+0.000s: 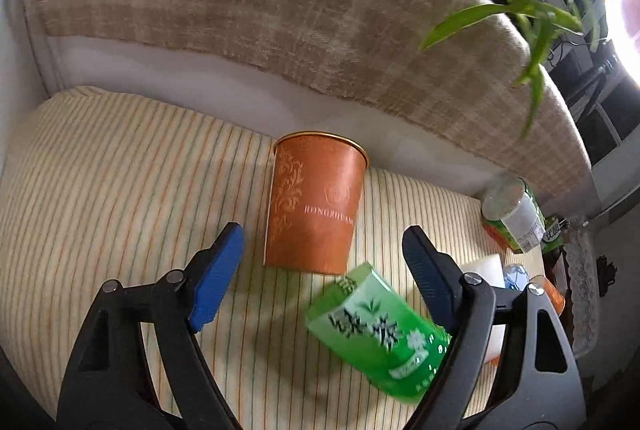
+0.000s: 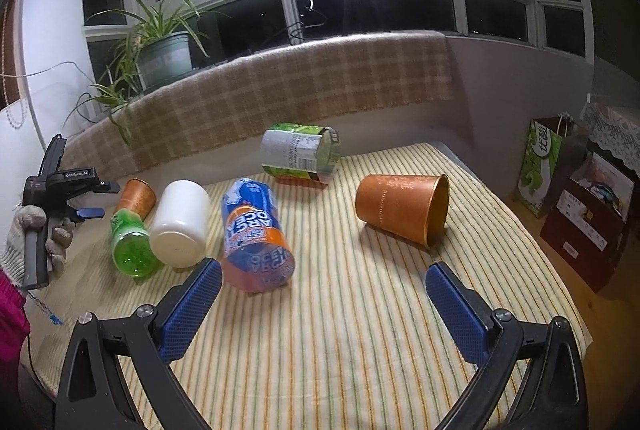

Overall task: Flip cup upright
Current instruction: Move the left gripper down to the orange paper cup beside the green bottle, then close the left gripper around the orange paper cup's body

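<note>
Between the left gripper's (image 1: 323, 262) blue, finely ribbed pads stood a matt orange paper cup (image 1: 316, 204) on striped woven cloth (image 1: 120, 190). Beside the right-hand jaw lay a glossy translucent green plastic cup (image 1: 378, 330). Ahead of the right gripper's (image 2: 324, 304) jaws lay another orange cup (image 2: 400, 208), its inside shiny and metallic, below a fuzzy plaid blanket (image 2: 280, 90).

Right tongs (image 2: 324, 298) spread wide, empty, above striped counter (image 2: 360, 330). Orange cup (image 2: 400, 208) on its side, mouth facing right. Left tongs (image 2: 90, 212) beside green bottle (image 2: 130, 244).
</note>
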`<state>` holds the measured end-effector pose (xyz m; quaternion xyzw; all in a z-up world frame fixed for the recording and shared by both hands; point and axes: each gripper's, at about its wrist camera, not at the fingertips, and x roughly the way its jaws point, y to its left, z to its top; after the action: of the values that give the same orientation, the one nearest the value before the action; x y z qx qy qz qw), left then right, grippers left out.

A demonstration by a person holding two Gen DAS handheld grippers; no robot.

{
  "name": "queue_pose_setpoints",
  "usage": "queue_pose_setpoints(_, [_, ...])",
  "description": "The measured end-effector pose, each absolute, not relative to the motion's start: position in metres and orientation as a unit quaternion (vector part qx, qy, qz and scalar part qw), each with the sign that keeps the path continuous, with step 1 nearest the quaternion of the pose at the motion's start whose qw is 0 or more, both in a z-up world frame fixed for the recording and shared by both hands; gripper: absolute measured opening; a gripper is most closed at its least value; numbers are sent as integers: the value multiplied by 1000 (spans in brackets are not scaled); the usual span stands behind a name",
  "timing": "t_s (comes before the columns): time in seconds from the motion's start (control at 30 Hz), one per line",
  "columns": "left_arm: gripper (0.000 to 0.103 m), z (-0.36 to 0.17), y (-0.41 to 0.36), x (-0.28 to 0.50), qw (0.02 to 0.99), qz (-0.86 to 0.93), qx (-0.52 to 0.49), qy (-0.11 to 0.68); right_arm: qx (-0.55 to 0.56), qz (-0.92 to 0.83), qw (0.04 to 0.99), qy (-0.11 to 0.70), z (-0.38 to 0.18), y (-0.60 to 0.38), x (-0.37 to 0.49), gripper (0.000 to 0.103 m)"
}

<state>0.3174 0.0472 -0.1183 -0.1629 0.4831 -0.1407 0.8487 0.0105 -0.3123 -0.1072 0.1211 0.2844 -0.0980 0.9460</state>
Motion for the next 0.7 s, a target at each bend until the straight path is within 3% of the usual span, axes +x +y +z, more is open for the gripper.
queue_pose_setpoints(0.4, [83,-141,33,341,838,-150,-152,502,132,-102,939,299,-116,-318,21,103])
queue_pose_setpoints(0.53, [75,-145,30,345,837,-149,-145,506,133,-103,939,300,-116,-319,21,103])
queue_pose_setpoints(0.7, [74,-148,28,349,837,-142,-140,509,139,-103,937,303,-117,-322,21,103])
